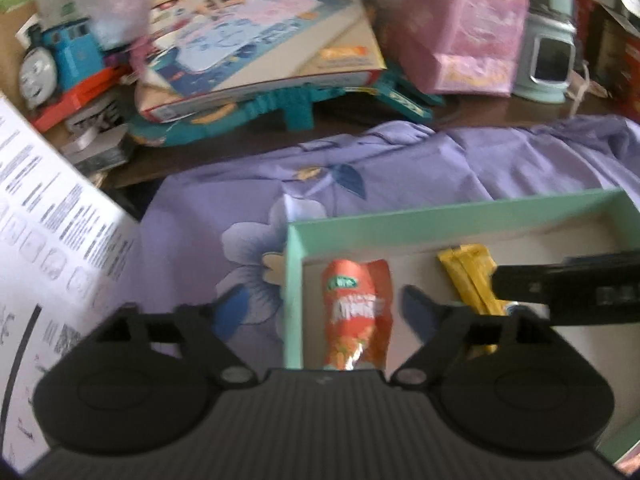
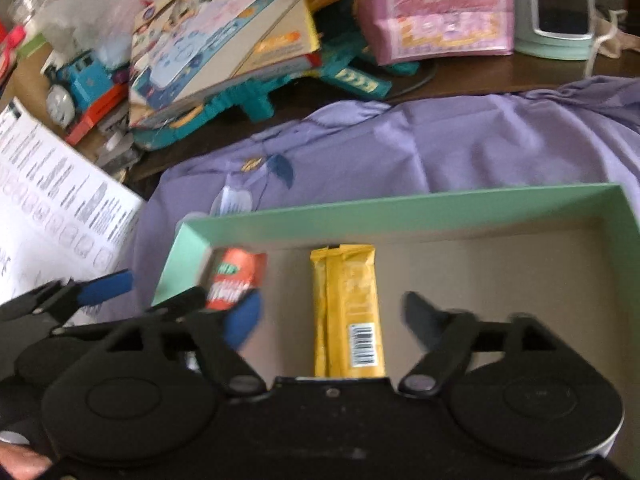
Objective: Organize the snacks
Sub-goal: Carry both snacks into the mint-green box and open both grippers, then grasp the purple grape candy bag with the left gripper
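A white printed sheet [image 1: 48, 232] lies at the bench's left edge, beside the purple cloth [image 1: 400, 168]. On the cloth sits a green box [image 2: 400, 206]. The orange pouch [image 1: 357, 312] lies in its left end, just inside the left wall; the left tongs [image 1: 324, 316] hang wide over it, holding nothing. Right of the pouch lies the yellow bar [image 2: 347, 312], between the fingers of the right tongs [image 2: 332, 320], which are also wide and not touching it.

Your right gripper's body hides yellow bar [image 2: 347, 312] near end. Orange packet [image 1: 356, 312] print blurred, unreadable; its near end sits behind left gripper. Green box [image 2: 384, 210] cut off at right edge.
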A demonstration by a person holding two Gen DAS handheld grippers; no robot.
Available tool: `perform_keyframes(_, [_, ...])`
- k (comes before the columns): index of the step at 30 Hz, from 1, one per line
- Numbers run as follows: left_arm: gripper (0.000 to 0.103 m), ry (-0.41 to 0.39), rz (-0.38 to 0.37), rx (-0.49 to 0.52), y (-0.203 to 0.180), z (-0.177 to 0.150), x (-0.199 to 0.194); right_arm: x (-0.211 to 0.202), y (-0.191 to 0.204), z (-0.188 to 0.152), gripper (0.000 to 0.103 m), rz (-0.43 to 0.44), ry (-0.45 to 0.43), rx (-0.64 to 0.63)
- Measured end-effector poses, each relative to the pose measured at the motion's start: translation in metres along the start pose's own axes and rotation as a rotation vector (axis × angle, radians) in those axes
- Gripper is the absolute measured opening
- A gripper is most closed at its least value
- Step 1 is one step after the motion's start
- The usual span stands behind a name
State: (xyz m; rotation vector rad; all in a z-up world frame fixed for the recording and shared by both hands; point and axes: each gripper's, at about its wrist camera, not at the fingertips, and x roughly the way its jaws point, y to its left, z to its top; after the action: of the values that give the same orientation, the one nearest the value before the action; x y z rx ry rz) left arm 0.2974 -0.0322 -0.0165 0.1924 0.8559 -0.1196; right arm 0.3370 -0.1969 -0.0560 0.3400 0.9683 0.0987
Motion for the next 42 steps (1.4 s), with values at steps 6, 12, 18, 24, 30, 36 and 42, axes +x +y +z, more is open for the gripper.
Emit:
perform_keyframes(6, [0.103,-0.008,-0.009,-0.011,0.004,-0.007,-0.022,-0.026,-0.007,-0.011,0.103,-0.015,-0.020,0.012])
perform_keyframes(12, [0.103,0.001,-0.021,-0.020,0.004,-0.025,-0.051,-0.060,-0.007,-0.028,0.103,-0.029,-0.041,0.005])
perform_keyframes(18, [0.103,0.009,-0.050,-0.003,-0.004,-0.056,-0.087,-0.094,-0.011,-0.053,0.103,-0.025,-0.041,0.020])
perform_keyframes(24, [0.103,0.025,-0.112,0.017,-0.011,-0.103,-0.127,-0.128,-0.017,-0.090,0.103,-0.004,-0.035,0.037])
perform_keyframes(30, [0.103,0.074,-0.186,-0.004,-0.018,-0.147,-0.152,-0.144,-0.016,-0.122,0.103,0.022,-0.014,0.048])
perform_keyframes(36, [0.103,0.136,-0.209,0.027,-0.042,-0.184,-0.152,-0.149,-0.015,-0.147,0.103,0.044,0.017,0.059])
perform_keyframes(42, [0.103,0.176,-0.200,0.038,-0.055,-0.204,-0.142,-0.150,-0.016,-0.167,0.103,0.058,0.060,0.086])
